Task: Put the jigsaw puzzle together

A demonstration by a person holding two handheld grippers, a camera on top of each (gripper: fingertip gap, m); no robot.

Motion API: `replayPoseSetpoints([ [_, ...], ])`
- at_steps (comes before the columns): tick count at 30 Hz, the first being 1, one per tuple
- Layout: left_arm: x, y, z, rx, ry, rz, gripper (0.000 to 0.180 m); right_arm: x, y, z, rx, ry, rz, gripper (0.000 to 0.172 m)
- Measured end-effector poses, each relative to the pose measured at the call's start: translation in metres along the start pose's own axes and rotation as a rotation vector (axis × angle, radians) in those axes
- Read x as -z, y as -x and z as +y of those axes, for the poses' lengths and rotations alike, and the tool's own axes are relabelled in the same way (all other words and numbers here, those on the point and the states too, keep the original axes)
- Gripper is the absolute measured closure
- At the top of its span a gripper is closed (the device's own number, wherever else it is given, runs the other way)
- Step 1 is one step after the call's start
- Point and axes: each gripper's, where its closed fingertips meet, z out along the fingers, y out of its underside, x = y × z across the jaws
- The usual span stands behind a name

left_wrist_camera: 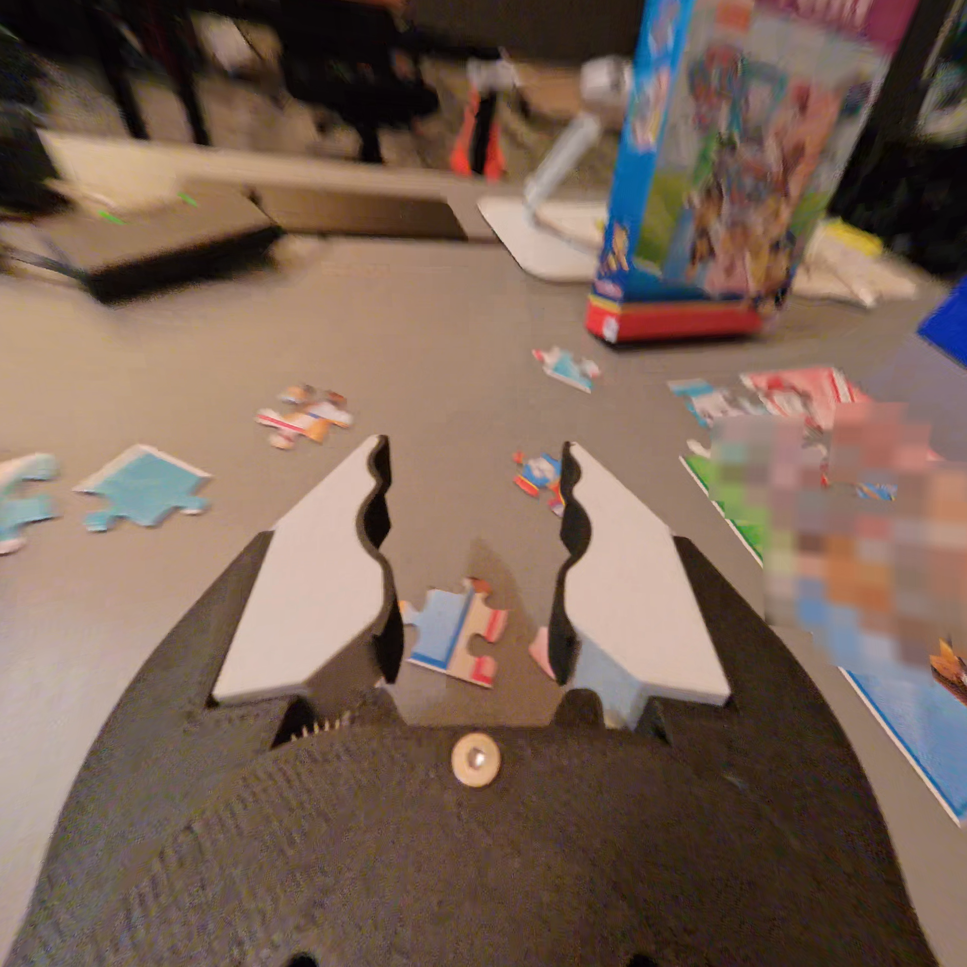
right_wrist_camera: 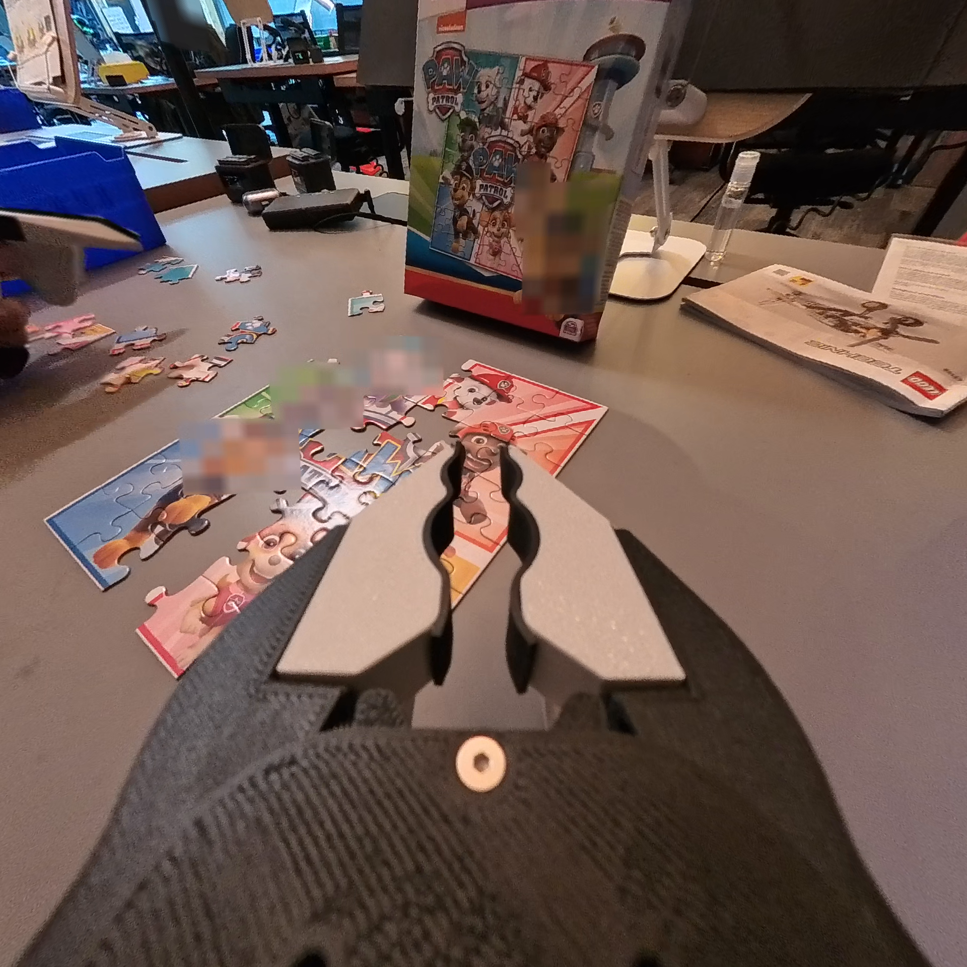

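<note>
A: With the left gripper point(left_wrist_camera: 476, 445) spread wide and empty above the table point(left_wrist_camera: 418, 335), what could slip?
B: The loose piece point(left_wrist_camera: 455, 636), low centre, looks free between its fingers; blur hides contact.
A: And the right gripper point(right_wrist_camera: 481, 450)?
B: Narrow, bare, over the half-built puzzle point(right_wrist_camera: 528, 413); dipping could nudge joined pieces

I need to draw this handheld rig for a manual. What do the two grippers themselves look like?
Both look alike: the left gripper and right gripper each have a broad black body with a ribbed, layered printed texture, one round silver screw at the centre, and two angular pale grey fingers lined inside with wavy black pads. Gear teeth show at the left gripper's finger base. No cables or sleeves show.
</note>
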Motion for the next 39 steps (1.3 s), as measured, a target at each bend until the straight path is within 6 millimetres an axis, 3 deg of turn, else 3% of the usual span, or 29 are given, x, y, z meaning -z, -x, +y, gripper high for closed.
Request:
replayPoseSetpoints([
  [3, -0.022, -0.024, 0.027, -0.075, 0.208, 0.023, 0.108, -0.001, 0.001, 0.001, 0.007, 0.009, 0.001, 0.159],
  [7, -0.041, -0.042, 0.038, -0.118, 0.305, 0.027, 0.109, -0.002, 0.001, 0.002, 0.015, 0.017, 0.004, 0.159],
  [16, -0.059, -0.034, 0.058, -0.126, 0.426, -0.099, 0.114, -0.002, 0.002, 0.002, 0.021, 0.017, 0.006, 0.159],
  [20, -0.057, -0.035, 0.058, -0.130, 0.425, -0.091, 0.132, -0.003, 0.002, 0.003, 0.031, 0.025, 0.010, 0.159],
  [25, -0.055, -0.038, 0.058, -0.130, 0.427, -0.059, 0.134, -0.003, 0.003, 0.003, 0.041, 0.025, 0.016, 0.160],
  [26, -0.054, -0.040, 0.055, -0.126, 0.408, -0.050, 0.157, -0.003, 0.002, 0.003, 0.041, 0.024, 0.016, 0.160],
  [27, -0.052, -0.042, 0.048, -0.126, 0.373, -0.042, 0.163, -0.002, 0.002, 0.003, 0.040, 0.022, 0.016, 0.160],
  [32, -0.047, -0.046, 0.035, -0.150, 0.326, -0.043, 0.156, -0.002, 0.002, 0.002, 0.033, 0.016, 0.012, 0.160],
  [37, -0.051, -0.036, 0.052, -0.110, 0.401, -0.074, 0.121, -0.001, 0.002, 0.001, 0.037, 0.011, 0.012, 0.160],
  [39, -0.051, -0.030, 0.058, -0.119, 0.421, -0.102, 0.119, -0.002, 0.003, 0.002, 0.039, 0.014, 0.012, 0.160],
])
